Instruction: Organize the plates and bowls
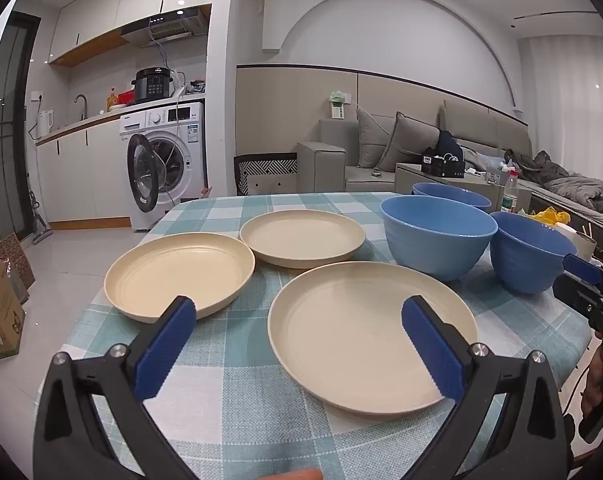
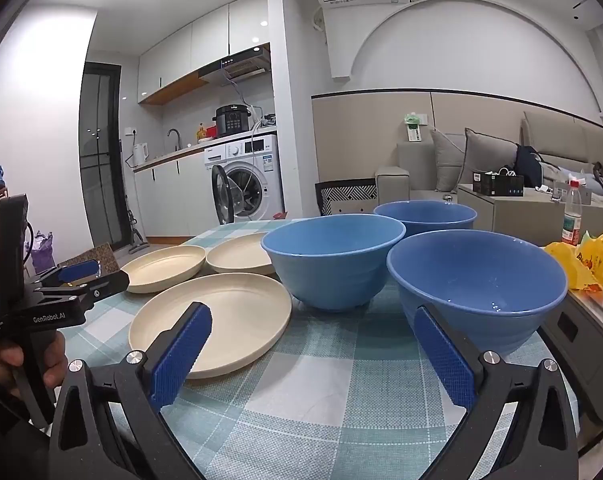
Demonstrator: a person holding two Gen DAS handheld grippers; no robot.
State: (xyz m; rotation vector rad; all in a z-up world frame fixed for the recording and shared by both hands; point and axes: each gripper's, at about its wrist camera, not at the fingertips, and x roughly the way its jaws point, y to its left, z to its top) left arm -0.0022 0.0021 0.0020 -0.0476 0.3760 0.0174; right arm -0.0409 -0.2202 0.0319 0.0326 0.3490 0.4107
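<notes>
Three cream plates lie on the checked tablecloth: a near plate (image 1: 371, 336) (image 2: 217, 320), a left plate (image 1: 179, 274) (image 2: 163, 268) and a far plate (image 1: 303, 238) (image 2: 239, 258). Three blue bowls stand to their right: a light blue middle bowl (image 1: 437, 236) (image 2: 333, 262), a darker near bowl (image 1: 531, 256) (image 2: 477, 288) and a far bowl (image 1: 451, 196) (image 2: 425, 216). My left gripper (image 1: 299, 344) is open above the table's front, its right finger over the near plate. My right gripper (image 2: 315, 354) is open in front of the near bowl, holding nothing.
The table (image 2: 301, 400) ends close in front and at the left. A yellow bag (image 2: 581, 260) and a bottle (image 2: 572, 216) sit at the right. Beyond stand a washing machine (image 1: 165, 160), a chair (image 1: 267, 174) and a sofa (image 1: 421, 140). Boxes (image 1: 1, 304) are on the floor at left.
</notes>
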